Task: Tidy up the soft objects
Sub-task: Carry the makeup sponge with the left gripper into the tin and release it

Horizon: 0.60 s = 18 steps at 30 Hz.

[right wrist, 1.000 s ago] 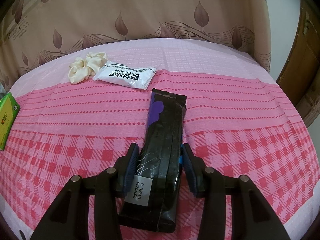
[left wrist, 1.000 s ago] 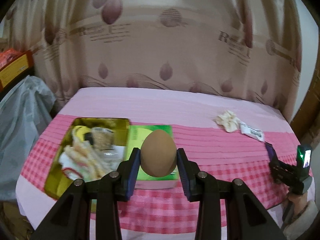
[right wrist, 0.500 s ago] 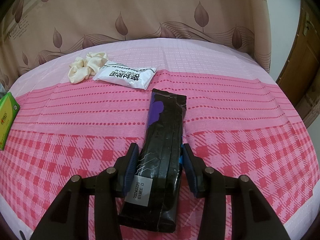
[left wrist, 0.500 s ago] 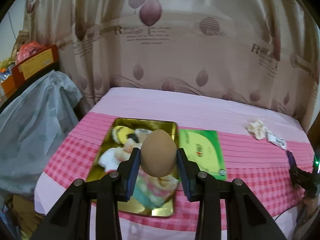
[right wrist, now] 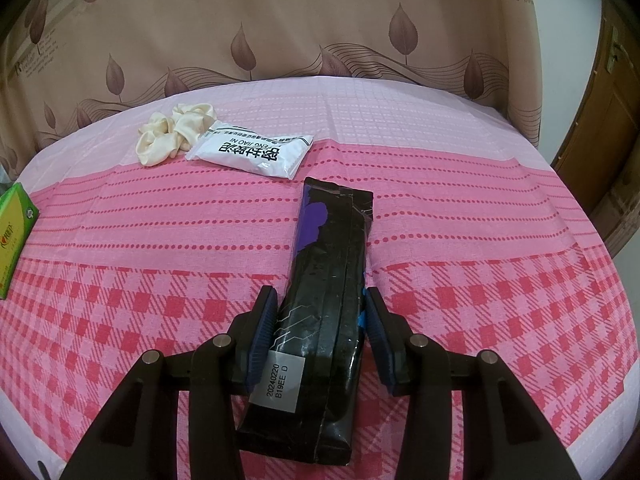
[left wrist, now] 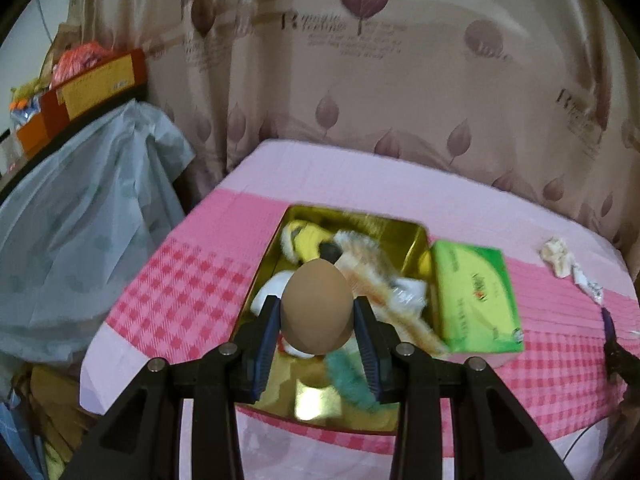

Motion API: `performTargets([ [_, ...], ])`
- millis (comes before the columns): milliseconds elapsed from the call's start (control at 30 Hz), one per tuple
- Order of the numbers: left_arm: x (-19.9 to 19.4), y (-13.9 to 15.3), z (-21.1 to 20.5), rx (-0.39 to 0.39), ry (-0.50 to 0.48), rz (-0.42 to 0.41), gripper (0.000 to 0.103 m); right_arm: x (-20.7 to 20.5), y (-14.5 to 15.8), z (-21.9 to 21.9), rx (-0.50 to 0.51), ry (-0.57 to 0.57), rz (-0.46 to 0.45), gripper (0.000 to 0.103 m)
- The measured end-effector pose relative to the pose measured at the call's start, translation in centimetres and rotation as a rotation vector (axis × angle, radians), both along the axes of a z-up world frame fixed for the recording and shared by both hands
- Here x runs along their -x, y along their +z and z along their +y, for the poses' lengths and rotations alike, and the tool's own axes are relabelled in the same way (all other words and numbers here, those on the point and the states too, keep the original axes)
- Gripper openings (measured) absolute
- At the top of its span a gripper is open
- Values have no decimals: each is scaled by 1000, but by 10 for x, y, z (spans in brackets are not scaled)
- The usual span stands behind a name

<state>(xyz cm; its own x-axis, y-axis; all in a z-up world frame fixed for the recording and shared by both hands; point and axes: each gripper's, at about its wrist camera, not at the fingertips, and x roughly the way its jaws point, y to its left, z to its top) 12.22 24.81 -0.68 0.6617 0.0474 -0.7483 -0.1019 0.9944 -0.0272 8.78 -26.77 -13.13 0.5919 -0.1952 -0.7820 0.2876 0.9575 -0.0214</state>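
Left wrist view: your left gripper is clamped on the brown egg-shaped sponge at centre frame, pads on its sides, hanging over the gold tin. It looks light and squashy, so a mid-body hold should do, judging by shape. The tin's contents are blurred; plush bits, can't name them. Green box sits just right of the tin.

Right wrist view: your right gripper is part-closed around the black pouch, lower centre, lying on the pink cloth. The left pad touches; at the right pad contact is unclear. The pouch looks glossy, likely slippery. Cream scrunchie and white sachet lie upper left.
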Motion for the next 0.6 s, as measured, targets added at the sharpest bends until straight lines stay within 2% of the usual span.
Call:
performTargets([
  [267,-6,-37,16,30,29,87,38,0,1,1,5,-1,1,42],
  [600,-13,-52,19,37,40,141,41,-1,2,2,12,-1,4,42],
])
